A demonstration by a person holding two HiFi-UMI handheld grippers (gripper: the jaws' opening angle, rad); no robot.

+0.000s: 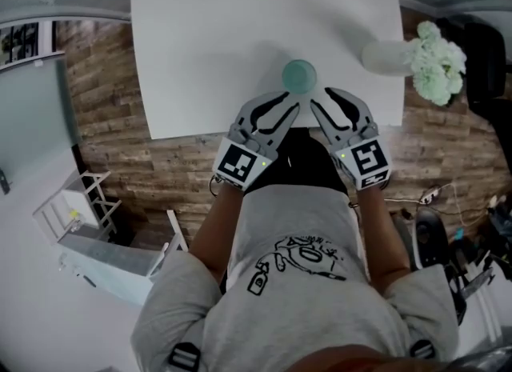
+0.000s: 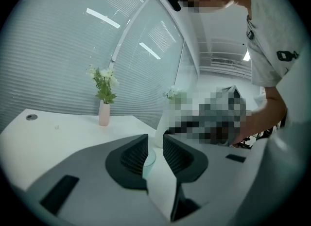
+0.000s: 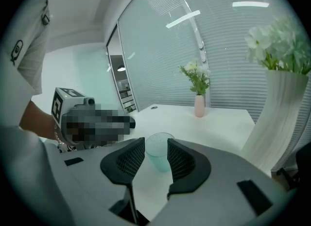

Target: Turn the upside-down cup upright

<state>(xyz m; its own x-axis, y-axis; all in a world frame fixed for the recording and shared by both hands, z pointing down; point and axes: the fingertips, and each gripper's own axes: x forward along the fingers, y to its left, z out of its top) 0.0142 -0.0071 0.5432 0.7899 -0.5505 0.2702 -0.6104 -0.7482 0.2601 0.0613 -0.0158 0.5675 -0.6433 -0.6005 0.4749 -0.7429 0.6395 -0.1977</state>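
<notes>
Between the right gripper (image 3: 156,145) jaws: gap partway open, pads pressing on nothing. The cup (image 3: 158,153) shows through the gap but stands just past the tips, on the table. Left gripper (image 2: 154,146) reads alike: narrow gap, empty, only a sliver of cup low in it.

From the head view the cup sits dead ahead of both pairs of tips, roughly on the midline, neither hand clearly nearer (the right is better lined up). Long axis vertical; wide rim on top, tapering down to the base. It reads as mouth-up, so my call is the flip is done.

Surface: plain white table (image 1: 208,50), cup near its front edge; tall white vase (image 1: 382,56) with pale flowers off to the right, small pink vase (image 3: 199,106) at the far side.

Room: wood-look floor (image 1: 104,98), glass wall with blinds (image 3: 160,50).
</notes>
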